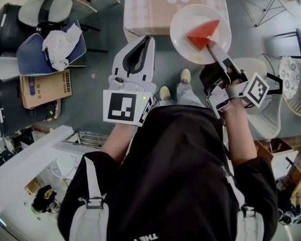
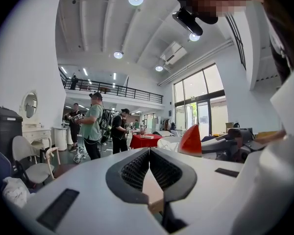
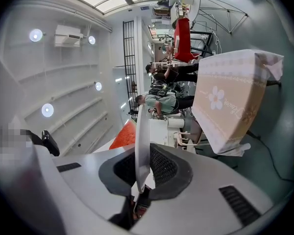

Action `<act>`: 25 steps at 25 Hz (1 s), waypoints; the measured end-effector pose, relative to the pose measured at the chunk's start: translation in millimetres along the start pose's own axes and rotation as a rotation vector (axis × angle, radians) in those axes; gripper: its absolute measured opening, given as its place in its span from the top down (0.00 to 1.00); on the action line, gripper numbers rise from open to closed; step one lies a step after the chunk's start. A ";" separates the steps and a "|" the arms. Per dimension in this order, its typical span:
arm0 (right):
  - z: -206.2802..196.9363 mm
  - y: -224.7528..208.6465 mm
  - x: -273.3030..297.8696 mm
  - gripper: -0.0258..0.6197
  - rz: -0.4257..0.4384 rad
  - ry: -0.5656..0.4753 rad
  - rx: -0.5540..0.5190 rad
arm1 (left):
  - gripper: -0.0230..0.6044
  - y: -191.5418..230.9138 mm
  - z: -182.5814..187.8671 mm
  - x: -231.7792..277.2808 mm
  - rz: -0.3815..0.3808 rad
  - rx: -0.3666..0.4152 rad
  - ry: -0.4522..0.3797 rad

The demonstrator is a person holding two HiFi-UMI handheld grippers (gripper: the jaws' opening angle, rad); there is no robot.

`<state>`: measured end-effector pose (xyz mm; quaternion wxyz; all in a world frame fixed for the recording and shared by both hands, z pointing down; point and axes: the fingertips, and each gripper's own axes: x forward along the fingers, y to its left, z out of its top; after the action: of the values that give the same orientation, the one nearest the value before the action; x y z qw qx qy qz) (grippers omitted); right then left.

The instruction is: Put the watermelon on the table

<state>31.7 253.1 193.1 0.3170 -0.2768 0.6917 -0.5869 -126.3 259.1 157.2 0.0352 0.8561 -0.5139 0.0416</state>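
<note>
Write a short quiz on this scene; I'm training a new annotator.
1. True or false: the watermelon lies on the plate.
2. Which claw grips the plate? A left, B right, C neither.
3. Fill in: the left claw is ___ and empty.
Key: 1 true; 2 B, the right claw; 3 shut.
</note>
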 end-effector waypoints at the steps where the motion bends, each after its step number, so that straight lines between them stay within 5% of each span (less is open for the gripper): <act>1: 5.6 -1.2 0.5 0.91 0.000 0.002 0.001 | 0.94 -2.6 0.5 5.8 0.000 0.004 0.003; 19: 127.8 -16.3 13.5 0.91 0.022 0.036 0.015 | 0.94 -42.4 18.2 132.7 -0.012 0.022 0.028; 25: 132.8 -18.6 13.7 0.91 0.029 0.048 0.009 | 0.94 -42.2 18.4 134.4 0.000 0.033 0.018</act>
<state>124.4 155.3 195.3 0.3102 -0.2513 0.7004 -0.5917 -25.4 159.1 152.6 0.0259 0.8561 -0.5129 0.0578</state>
